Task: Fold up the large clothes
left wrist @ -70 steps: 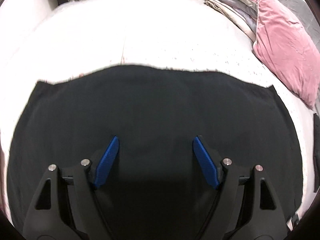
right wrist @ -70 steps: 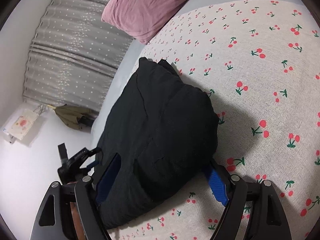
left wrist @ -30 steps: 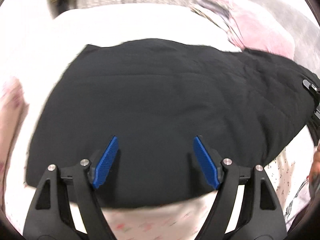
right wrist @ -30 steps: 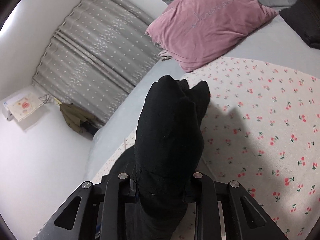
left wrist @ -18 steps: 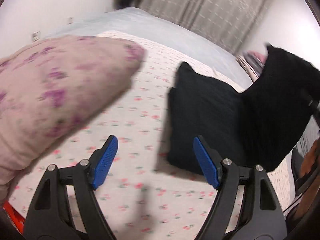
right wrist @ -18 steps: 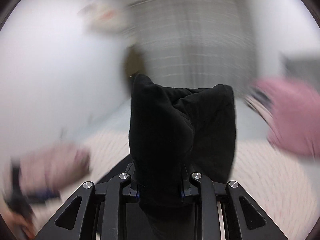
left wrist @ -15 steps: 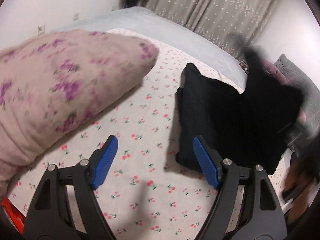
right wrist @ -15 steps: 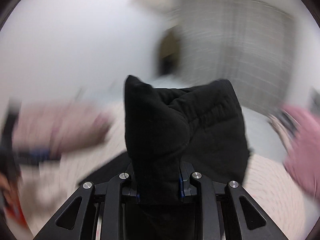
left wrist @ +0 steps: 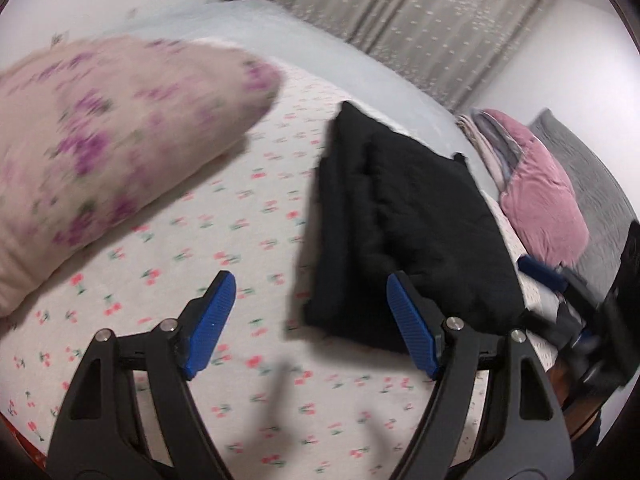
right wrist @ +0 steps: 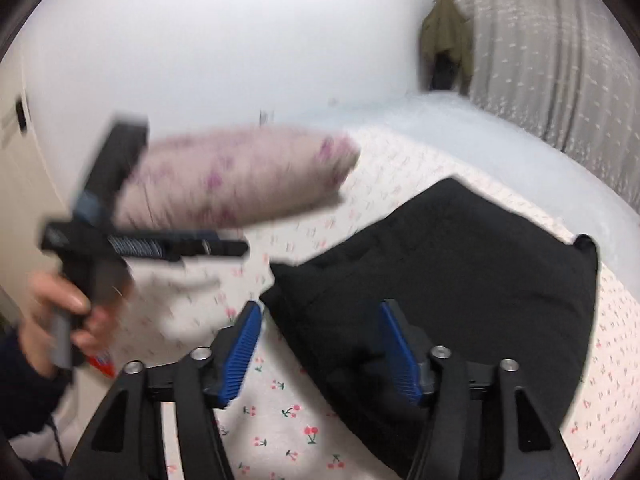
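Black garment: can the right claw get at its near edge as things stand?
Probably yes. The right claw is open just over the black garment, whose near corner already lies between its fingers, and nothing blocks the way.

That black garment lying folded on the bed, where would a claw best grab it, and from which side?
Probably at the near corner of the black garment, coming in low from the front. There the folded layers end in a thick raised edge on the sheet, so fingers can slide over and under it. The right claw is open right at that edge.
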Demonstrator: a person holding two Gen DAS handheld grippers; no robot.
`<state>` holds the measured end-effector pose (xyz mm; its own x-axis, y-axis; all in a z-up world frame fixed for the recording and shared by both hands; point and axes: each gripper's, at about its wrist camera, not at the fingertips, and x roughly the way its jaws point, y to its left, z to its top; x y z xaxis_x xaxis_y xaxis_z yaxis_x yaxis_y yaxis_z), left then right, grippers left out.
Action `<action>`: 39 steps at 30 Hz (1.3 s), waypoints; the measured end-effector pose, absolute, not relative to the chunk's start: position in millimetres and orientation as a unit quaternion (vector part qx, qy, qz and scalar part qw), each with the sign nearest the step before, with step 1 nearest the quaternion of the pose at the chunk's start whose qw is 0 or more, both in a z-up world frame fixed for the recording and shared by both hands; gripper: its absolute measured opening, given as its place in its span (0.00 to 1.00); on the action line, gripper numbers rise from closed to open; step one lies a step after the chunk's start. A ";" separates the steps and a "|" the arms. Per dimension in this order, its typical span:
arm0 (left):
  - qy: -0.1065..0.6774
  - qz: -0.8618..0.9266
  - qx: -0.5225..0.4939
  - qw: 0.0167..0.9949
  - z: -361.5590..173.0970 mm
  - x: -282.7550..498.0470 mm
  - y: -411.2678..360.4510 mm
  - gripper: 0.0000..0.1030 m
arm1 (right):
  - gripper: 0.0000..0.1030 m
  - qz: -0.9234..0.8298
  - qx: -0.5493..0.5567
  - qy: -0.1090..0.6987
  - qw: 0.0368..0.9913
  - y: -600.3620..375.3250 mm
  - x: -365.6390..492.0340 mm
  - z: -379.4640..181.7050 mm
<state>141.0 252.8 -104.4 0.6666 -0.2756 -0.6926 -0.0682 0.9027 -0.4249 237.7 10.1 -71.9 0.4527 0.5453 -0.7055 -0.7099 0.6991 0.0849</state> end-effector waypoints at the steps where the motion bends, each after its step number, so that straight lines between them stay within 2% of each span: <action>1: 0.400 -0.066 -0.210 0.890 -98.9 142.8 246.0 0.76 | 0.66 0.361 -0.088 0.364 0.854 -7.2 240.6 -61.5; 5: 0.393 -0.081 -0.208 0.892 -85.2 154.3 223.1 0.76 | 0.66 0.306 0.003 0.381 0.872 -70.8 253.7 -51.1; 8: 0.400 -0.089 -0.179 0.894 -85.1 170.7 194.4 0.78 | 0.66 0.247 0.075 0.430 0.865 -116.9 268.4 -71.2; 11: 0.421 -0.074 -0.144 0.892 -97.3 189.1 170.1 0.78 | 0.64 0.227 0.097 0.460 0.853 -138.2 269.2 -89.2; 13: 0.438 -0.047 -0.129 0.888 -110.6 200.7 161.7 0.78 | 0.59 0.230 0.092 0.466 0.850 -138.5 266.7 -98.2; 15: 0.445 -0.027 -0.128 0.886 -118.9 205.0 161.0 0.78 | 0.58 0.229 0.071 0.461 0.855 -134.5 263.5 -100.1; 20: 0.432 -0.027 -0.136 0.891 -123.8 203.4 167.1 0.62 | 0.58 0.228 -0.001 0.455 0.861 -117.9 251.6 -96.7; 22: 0.429 -0.028 -0.138 0.892 -122.0 203.4 169.8 0.51 | 0.58 0.229 -0.014 0.460 0.858 -113.7 249.3 -103.0; 27: 0.409 -0.011 -0.129 0.903 -111.3 200.2 173.2 0.39 | 0.58 0.234 -0.049 0.459 0.856 -95.2 253.7 -111.2; 39: 0.407 -0.021 -0.151 0.900 -139.6 198.2 184.1 0.46 | 0.58 0.205 -0.111 0.474 0.849 -71.1 257.9 -155.7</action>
<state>198.2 184.1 -139.6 0.6671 -0.1612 -0.7274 -0.0852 0.9534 -0.2895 257.9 -71.1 -155.7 0.4660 0.2426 -0.8509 -0.4524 0.8918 0.0064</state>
